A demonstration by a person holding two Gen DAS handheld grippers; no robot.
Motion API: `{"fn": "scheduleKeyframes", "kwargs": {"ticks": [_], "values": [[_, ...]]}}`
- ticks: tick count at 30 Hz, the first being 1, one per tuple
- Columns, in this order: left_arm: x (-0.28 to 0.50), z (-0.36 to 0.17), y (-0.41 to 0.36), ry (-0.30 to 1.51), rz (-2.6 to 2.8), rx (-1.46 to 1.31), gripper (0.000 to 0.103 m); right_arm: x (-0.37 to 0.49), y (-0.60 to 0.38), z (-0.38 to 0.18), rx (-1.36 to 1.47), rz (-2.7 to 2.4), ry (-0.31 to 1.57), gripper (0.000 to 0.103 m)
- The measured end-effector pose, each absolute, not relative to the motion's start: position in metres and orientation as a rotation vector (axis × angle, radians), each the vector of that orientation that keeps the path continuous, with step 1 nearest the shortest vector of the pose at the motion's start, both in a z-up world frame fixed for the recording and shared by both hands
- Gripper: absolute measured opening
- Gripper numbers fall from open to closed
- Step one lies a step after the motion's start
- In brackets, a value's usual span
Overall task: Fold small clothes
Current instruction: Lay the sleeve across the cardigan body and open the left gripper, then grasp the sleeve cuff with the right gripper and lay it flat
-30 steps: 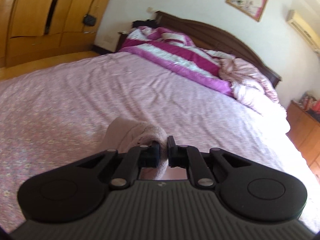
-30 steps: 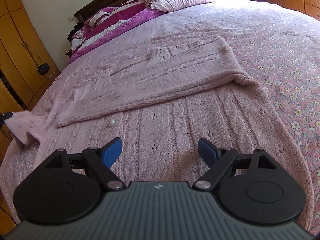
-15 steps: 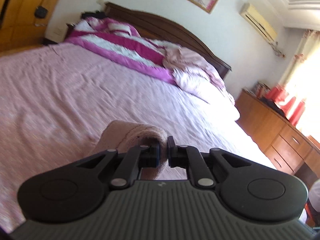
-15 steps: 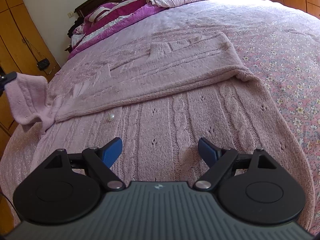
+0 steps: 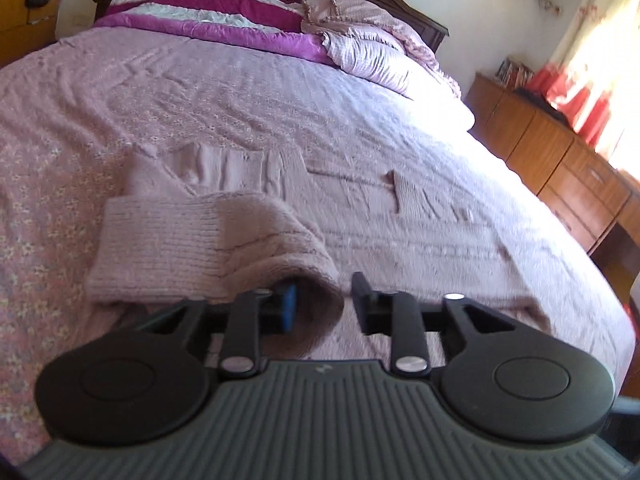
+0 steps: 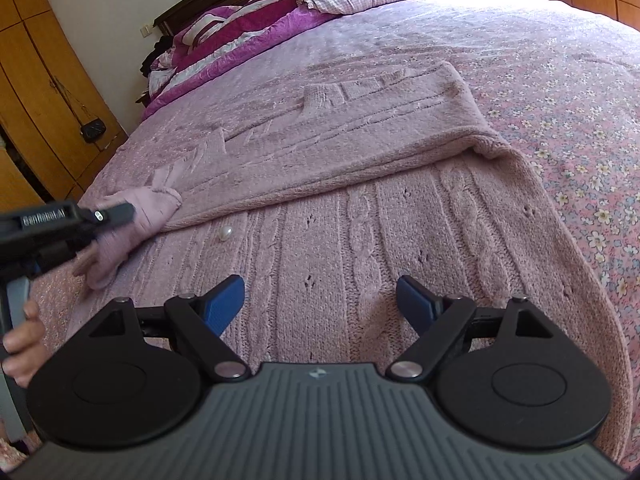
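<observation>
A pink cable-knit cardigan [image 6: 360, 216] lies flat on the bed, its far part folded over; it also shows in the left wrist view [image 5: 420, 240]. Its sleeve [image 5: 208, 244] is laid over the body, cuff to the left. My left gripper [image 5: 322, 304] stands partly open with the sleeve's fold between its fingers, resting against the left finger; it shows in the right wrist view [image 6: 116, 212] at the sleeve [image 6: 132, 224]. My right gripper [image 6: 320, 300] is open and empty just above the cardigan's near part. A white pearl button [image 6: 225, 233] sits on the knit.
The bed carries a pink floral sheet [image 6: 580, 92]. A magenta striped quilt [image 5: 208, 20] and pillows [image 5: 384, 56] lie at the headboard. A wooden wardrobe [image 6: 36, 92] stands left of the bed, a wooden dresser [image 5: 560, 152] right of it.
My left gripper swung the sleeve across onto the cardigan's body and lowered it, then its jaws opened from shut. The right gripper stayed still and open.
</observation>
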State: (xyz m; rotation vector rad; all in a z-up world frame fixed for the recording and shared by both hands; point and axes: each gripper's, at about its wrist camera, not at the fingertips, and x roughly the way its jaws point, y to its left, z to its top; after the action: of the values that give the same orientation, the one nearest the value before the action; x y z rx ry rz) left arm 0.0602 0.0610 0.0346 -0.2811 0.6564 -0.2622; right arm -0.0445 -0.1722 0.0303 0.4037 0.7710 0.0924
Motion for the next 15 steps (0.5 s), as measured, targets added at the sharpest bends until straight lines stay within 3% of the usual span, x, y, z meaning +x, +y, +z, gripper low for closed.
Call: {"fn": "scheduleKeyframes", "kwargs": {"ticks": [3,15], "values": [[0.051,0.039,0.063,0.650,-0.245,-0.222,0.043,-0.041,-0.172,0.033,0.419,0.114,0.780,0.088],[0.010,0.041,0.091,0.680,-0.117,-0.142,0.044,0.008,-0.130,0.061,0.465,0.325,0.806,0.088]]}}
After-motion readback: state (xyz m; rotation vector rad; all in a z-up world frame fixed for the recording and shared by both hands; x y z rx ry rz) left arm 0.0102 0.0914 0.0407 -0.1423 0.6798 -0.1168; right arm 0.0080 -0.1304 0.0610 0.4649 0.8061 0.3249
